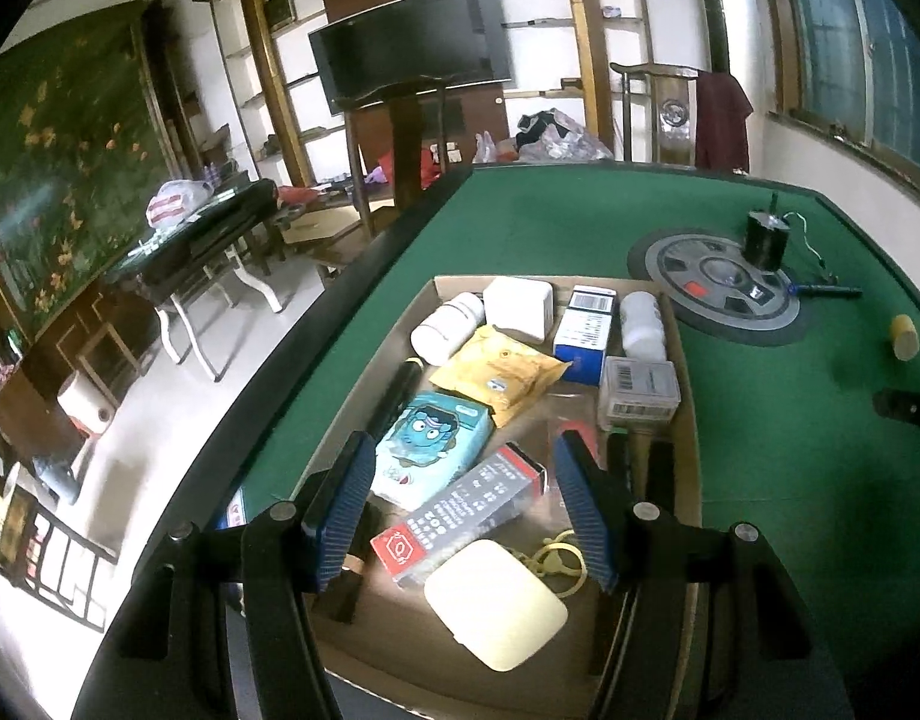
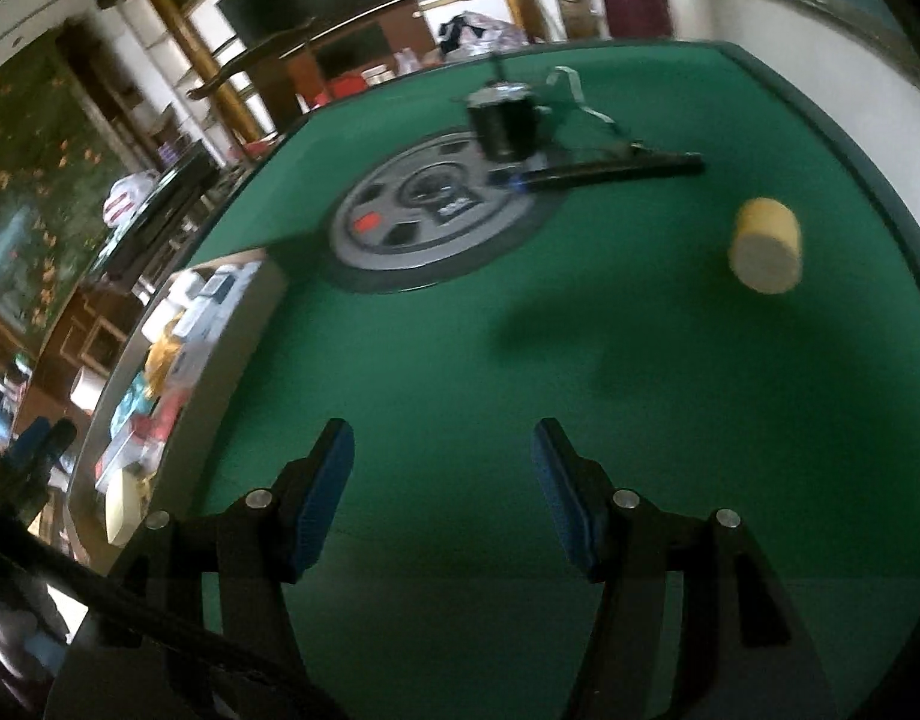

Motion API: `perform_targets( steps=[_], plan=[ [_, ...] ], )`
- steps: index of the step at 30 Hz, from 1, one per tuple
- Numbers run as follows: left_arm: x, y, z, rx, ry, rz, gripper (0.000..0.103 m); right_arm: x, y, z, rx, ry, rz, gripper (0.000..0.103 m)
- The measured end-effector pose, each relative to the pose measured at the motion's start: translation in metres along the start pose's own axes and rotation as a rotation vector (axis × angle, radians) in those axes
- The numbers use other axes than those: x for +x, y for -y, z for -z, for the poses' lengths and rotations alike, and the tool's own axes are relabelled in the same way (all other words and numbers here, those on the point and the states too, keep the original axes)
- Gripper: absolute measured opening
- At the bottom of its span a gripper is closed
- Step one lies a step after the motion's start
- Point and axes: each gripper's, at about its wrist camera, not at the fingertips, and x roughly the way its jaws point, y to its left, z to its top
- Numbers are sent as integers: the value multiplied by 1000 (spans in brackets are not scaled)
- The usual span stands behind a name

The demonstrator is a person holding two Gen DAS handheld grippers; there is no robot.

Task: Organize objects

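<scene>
A cardboard box (image 1: 688, 396) on the green table holds several items: white bottles (image 1: 444, 324), a yellow packet (image 1: 502, 375), a blue cartoon pack (image 1: 432, 450), a red-and-grey box (image 1: 460, 519) and a cream case (image 1: 496, 603). My left gripper (image 1: 463, 468) is open and empty, hovering over the box above the red-and-grey box. My right gripper (image 2: 441, 456) is open and empty above bare green felt. A yellow cylinder (image 2: 766, 252) lies on the felt ahead and right of it; it also shows in the left wrist view (image 1: 904, 336). The box shows at the left of the right wrist view (image 2: 231, 336).
A grey round disc (image 2: 435, 210) sits in the table's middle with a black cylindrical part (image 2: 505, 120) and a black pen-like tool (image 2: 616, 171) on its far side. A small black block (image 1: 904, 408) lies near the right edge. Furniture stands beyond the table's left edge.
</scene>
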Motion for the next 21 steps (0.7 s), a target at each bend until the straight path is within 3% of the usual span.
perform_targets(
  steps=[6,11,21],
  plan=[
    [-2,10,-4,14,6,-59,57,-6,10,1,-16,17,37,60],
    [-10,26,-7,38,42,-111,75,-3,-4,6,-93,3,38,60],
    [-40,62,-19,32,149,-110,84,1,-48,11,-231,-8,-30,61]
  ],
)
